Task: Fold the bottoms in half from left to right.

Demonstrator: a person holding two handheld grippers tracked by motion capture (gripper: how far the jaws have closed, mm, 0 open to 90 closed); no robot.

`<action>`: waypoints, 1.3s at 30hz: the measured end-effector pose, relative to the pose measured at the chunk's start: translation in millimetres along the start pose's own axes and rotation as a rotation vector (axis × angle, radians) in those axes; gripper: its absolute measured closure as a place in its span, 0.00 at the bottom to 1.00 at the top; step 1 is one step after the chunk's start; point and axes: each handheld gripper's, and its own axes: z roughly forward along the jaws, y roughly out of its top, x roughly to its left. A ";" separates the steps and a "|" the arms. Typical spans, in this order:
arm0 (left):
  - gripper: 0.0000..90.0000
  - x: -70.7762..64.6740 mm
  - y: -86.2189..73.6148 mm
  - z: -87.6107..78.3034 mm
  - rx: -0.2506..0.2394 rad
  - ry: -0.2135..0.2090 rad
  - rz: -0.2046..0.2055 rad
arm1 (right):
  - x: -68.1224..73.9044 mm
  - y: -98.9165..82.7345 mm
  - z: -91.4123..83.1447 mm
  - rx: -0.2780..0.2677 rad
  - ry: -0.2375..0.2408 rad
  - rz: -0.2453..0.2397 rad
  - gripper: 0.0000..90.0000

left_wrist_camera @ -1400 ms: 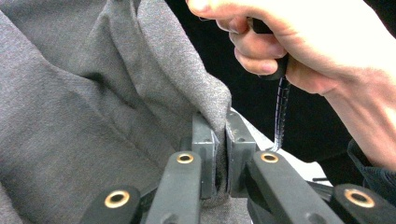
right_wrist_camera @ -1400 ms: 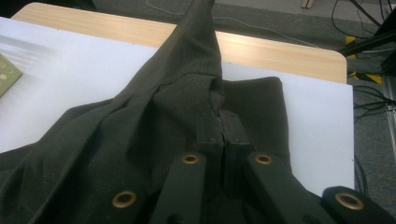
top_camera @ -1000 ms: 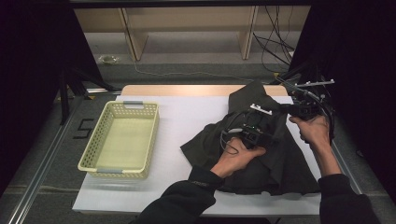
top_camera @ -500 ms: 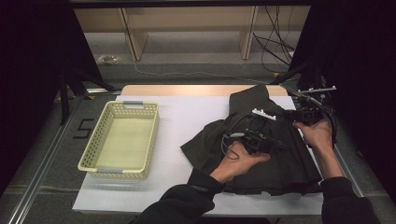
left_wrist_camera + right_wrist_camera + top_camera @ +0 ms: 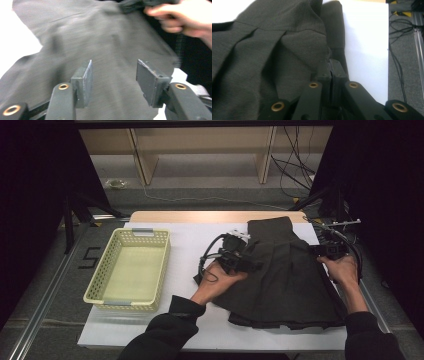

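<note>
White board (image 5: 200, 240) covered the table, with grey floor and pale shelving behind it. On the board's right half lay the garment (image 5: 285, 275), a dark grey pleated piece, spread nearly flat with its narrow end away from the person.

Handling, as judged: the cloth was light, limp and matte, not slippery and not fragile. It would sag and fold wherever unsupported, so two holds well apart on one edge or hem would suit better than a single pinch at the middle. The weave looked fine and even; stitched pleats ran lengthwise and a seam crossed near the narrow end.

The right gripper (image 5: 331, 72) was clamped on a fold at the garment's right edge, pads pressed together through the cloth. The left gripper (image 5: 113, 75) sat at the garment's left edge; its jaws had just been opening and stood apart above the cloth, gripping nothing.

Left of the garment, well apart, stood a pale yellow perforated plastic basket (image 5: 100, 292).
</note>
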 end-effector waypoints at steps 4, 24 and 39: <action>0.49 30.5 -10.7 -10.1 -0.002 0.073 -0.045 | -3.3 -3.4 5.3 0.020 -0.003 0.010 0.98; 0.30 87.0 -49.5 -11.7 0.136 0.214 -0.091 | -21.8 -24.5 6.9 0.002 0.021 0.049 0.98; 0.33 114.7 -70.8 2.4 0.222 0.286 -0.132 | -18.9 -30.2 16.2 0.024 -0.005 0.019 0.92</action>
